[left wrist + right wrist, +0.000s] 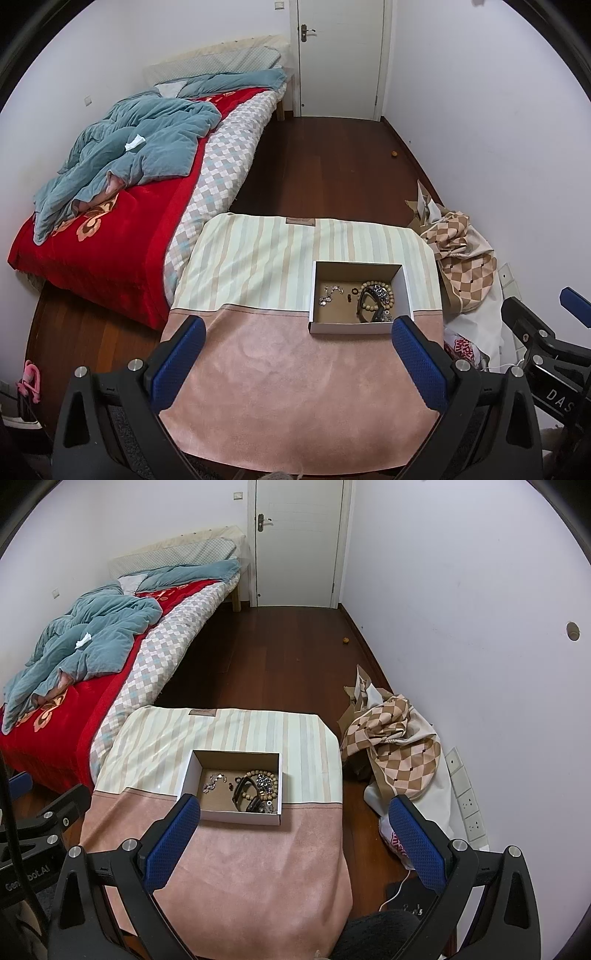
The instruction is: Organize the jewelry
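Left wrist view: left gripper (297, 360) hangs over the pink front half of the cloth-covered table (295, 398), blue-padded fingers (419, 367) spread wide, nothing between them. Open cardboard box (360, 297) sits at the seam between pink and striped cloth, right of centre, just beyond the right finger tip. Inside: silver chain piece (330, 294) on the left, small dark ring (354, 292) in the middle, wooden bead bracelet (376, 293) tangled with black and metallic pieces on the right. Right gripper's frame (543, 339) shows at the right edge. Bed with red blanket (99, 258) and teal quilt to the left. Right wrist view: right gripper (293, 830) held above the table's right edge, fingers (173, 843) wide apart, empty. Same box (234, 784) just past the left finger tip, jewelry all inside. Checkered fabric heap (397, 738) on the floor at right, white door (299, 542) at the far wall.
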{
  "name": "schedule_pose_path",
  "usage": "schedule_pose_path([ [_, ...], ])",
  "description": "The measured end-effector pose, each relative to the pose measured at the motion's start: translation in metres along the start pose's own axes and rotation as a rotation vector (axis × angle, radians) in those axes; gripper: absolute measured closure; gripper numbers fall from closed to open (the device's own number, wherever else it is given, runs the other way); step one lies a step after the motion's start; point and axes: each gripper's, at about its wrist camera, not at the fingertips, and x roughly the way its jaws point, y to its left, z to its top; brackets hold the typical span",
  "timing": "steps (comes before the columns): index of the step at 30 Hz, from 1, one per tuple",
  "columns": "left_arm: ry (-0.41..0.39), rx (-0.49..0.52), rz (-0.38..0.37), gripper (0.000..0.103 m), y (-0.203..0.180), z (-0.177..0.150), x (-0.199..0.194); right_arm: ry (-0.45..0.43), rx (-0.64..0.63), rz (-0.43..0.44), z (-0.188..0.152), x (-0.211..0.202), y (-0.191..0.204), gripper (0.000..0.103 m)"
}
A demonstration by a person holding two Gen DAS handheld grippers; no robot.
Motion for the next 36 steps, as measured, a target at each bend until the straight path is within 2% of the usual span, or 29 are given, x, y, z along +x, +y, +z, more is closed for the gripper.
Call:
schedule_pose_path([
  [36, -0.012, -0.010, -0.003, 0.000, 0.0017, -0.0031, -0.0090, -0.003, -0.011, 0.018, -0.0024, -0.0015, -0.0062, 0.000],
])
